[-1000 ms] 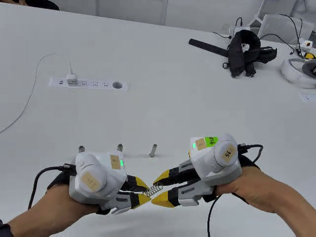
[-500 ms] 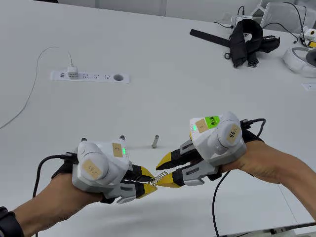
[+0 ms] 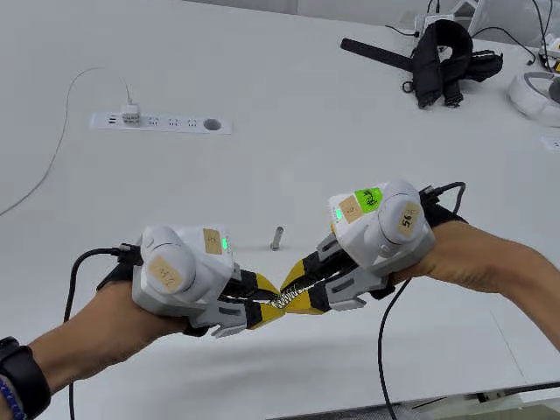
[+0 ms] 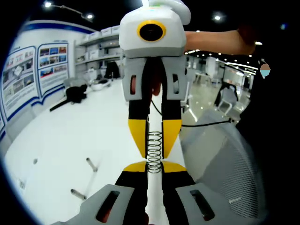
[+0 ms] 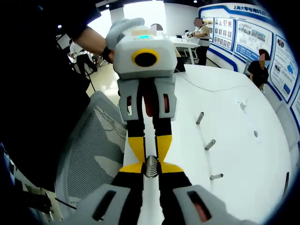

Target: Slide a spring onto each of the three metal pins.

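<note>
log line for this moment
left claw: shut on spring | right claw: shut on spring | three metal pins: on table

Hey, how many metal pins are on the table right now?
3. In the right gripper view they stand in a line on the white table: an upper pin, a middle pin, a lower pin. In the head view the left gripper likely hides two.

A shiny coiled metal spring [image 3: 282, 301] is glinting between matt yellow plastic fingers [image 3: 304, 303] over a smooth white desk [image 3: 289, 157].
</note>
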Demonstrator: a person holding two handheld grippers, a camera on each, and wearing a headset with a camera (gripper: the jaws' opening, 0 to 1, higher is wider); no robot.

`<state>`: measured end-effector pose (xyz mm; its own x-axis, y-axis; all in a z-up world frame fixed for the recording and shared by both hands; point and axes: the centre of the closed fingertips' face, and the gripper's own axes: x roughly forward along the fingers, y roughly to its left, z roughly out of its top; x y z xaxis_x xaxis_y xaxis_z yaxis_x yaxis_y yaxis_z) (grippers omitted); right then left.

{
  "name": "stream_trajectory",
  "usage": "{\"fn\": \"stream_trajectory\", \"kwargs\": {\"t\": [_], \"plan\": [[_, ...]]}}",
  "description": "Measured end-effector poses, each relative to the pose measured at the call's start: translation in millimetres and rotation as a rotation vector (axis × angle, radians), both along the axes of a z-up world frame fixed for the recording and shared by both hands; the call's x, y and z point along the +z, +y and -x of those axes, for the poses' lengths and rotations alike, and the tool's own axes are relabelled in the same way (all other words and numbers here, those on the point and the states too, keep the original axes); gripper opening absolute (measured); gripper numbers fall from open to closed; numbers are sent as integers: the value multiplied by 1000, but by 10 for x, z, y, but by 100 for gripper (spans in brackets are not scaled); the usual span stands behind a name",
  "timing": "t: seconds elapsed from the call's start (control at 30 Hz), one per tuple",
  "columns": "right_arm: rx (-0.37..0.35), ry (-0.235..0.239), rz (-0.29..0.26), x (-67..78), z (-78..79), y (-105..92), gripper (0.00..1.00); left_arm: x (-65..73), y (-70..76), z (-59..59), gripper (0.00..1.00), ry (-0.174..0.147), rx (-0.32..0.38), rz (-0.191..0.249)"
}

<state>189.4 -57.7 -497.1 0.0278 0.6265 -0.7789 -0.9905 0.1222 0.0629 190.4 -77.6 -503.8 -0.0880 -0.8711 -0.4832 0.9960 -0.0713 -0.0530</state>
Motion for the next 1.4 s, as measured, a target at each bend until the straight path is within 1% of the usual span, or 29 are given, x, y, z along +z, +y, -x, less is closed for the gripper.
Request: {"fn": "stream_trajectory", "kwargs": {"t": [0.13,0.27,0.4,0.53,0.6,0.67,0.77,0.83,0.87,0.93,1.03,1.1,1.23,1.27,1.4], "plan": [[15,4,-1,2,7,33,13,1,3,5,10,4,-4,-3],[23,13,8,-28,17,44,13,-25,24,12,10,5,-8,-11],[31,9,20,-48,30,57,12,-43,39,21,10,10,-8,-15],[27,8,25,-69,15,51,12,-69,41,7,10,22,5,-13],[26,4,29,-75,11,46,12,-74,37,5,11,21,8,-11],[23,6,29,-83,9,40,12,-78,30,7,11,28,12,-10],[8,15,30,-105,10,19,12,-102,26,6,12,33,16,-11],[-3,20,33,-126,8,-4,12,-136,33,0,15,38,28,-15],[-12,23,27,-130,3,-12,12,-146,38,-4,16,43,36,-15],[-18,29,20,-132,11,-20,12,-157,52,-4,17,51,43,-11],[-29,29,29,-154,8,-55,12,-191,81,-14,18,68,63,-15],[-34,27,31,-164,-1,-75,12,-201,92,-15,18,66,66,-16],[-60,19,38,-182,-50,-122,12,-227,120,-15,18,73,78,-17],[-70,13,42,-193,-73,-138,12,-246,129,-20,18,77,84,-19],[-103,15,65,-257,-145,-235,12,-329,175,-37,20,90,118,-27]]}}
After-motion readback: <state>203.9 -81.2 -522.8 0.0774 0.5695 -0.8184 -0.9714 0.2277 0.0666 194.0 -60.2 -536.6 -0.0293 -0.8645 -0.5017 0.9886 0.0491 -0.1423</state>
